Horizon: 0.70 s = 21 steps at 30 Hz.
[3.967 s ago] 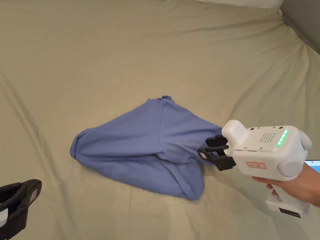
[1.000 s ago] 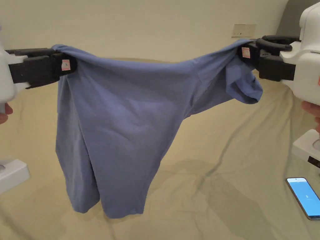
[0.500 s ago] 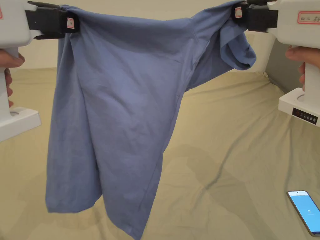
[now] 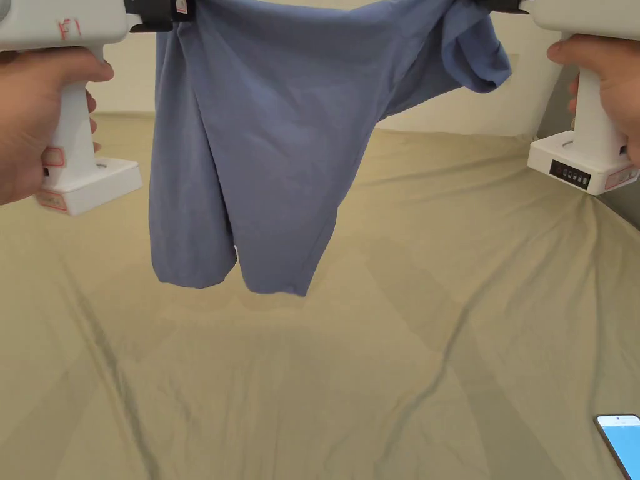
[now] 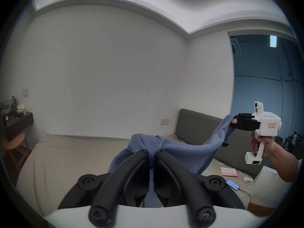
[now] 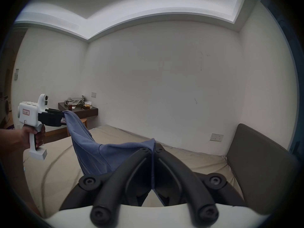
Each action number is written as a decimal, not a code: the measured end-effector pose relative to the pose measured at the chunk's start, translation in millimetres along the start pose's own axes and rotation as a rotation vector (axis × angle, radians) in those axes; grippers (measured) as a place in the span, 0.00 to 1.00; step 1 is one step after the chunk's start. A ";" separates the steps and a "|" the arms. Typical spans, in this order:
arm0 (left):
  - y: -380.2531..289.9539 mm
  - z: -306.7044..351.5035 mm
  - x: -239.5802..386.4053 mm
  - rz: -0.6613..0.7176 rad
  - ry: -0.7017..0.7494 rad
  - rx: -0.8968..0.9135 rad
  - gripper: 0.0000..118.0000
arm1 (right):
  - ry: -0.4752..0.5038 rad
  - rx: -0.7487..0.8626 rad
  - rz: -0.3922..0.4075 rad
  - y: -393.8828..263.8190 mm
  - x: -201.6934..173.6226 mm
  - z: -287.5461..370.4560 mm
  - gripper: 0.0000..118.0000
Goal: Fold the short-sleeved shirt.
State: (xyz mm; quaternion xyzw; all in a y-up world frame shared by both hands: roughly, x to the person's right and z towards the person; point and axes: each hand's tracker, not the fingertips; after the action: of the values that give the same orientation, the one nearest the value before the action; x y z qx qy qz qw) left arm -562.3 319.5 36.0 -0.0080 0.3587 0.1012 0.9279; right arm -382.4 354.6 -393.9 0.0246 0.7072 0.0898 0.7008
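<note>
Hanging: the blue shirt (image 4: 269,137) hangs in the upper middle of the head view, strung between two grippers, clear of the bed sheet (image 4: 350,375) below.
Long axis: top edge runs left to right across the frame; the body drops straight down, with two rounded lower ends at mid-frame.
Sleeve: a loose sleeve (image 4: 478,53) sags at the upper right, just under the right grip.
Left gripper (image 5: 152,152): in its own view the black jaws are pressed together on a bunched wad of cloth that sticks out past the tips; in the head view it sits at the top left edge (image 4: 164,9).
Right gripper (image 6: 153,150): jaws drawn together with a thin fold of shirt edge pinched between them; seen from the left gripper view at the right (image 5: 234,121), cloth trailing from its tip.
Hands: left hand (image 4: 31,119) and right hand (image 4: 603,75) wrap the white pistol handles.
Material: soft matte knit, lightly creased; the sheet is beige with long shallow wrinkles.
Other: a phone (image 4: 622,440) with a lit screen lies at the lower right corner.
</note>
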 end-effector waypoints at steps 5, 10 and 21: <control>-46.2 -36.2 -12.1 0.019 -0.003 -0.019 0.01 | -0.002 -0.039 -0.029 -45.9 7.1 -37.0 0.00; -109.3 -49.1 -22.6 0.066 -0.022 -0.062 0.01 | 0.012 -0.099 -0.046 -108.0 -3.4 -49.8 0.00; -203.2 15.1 -4.4 0.090 -0.089 -0.123 0.01 | 0.085 -0.160 -0.096 -198.6 -43.8 -4.8 0.00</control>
State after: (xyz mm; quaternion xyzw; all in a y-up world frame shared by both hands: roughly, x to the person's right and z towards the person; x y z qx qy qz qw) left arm -516.0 121.0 38.4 -0.0444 0.3102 0.1651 0.9352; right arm -368.3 152.0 -382.8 -0.0691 0.7274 0.1131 0.6733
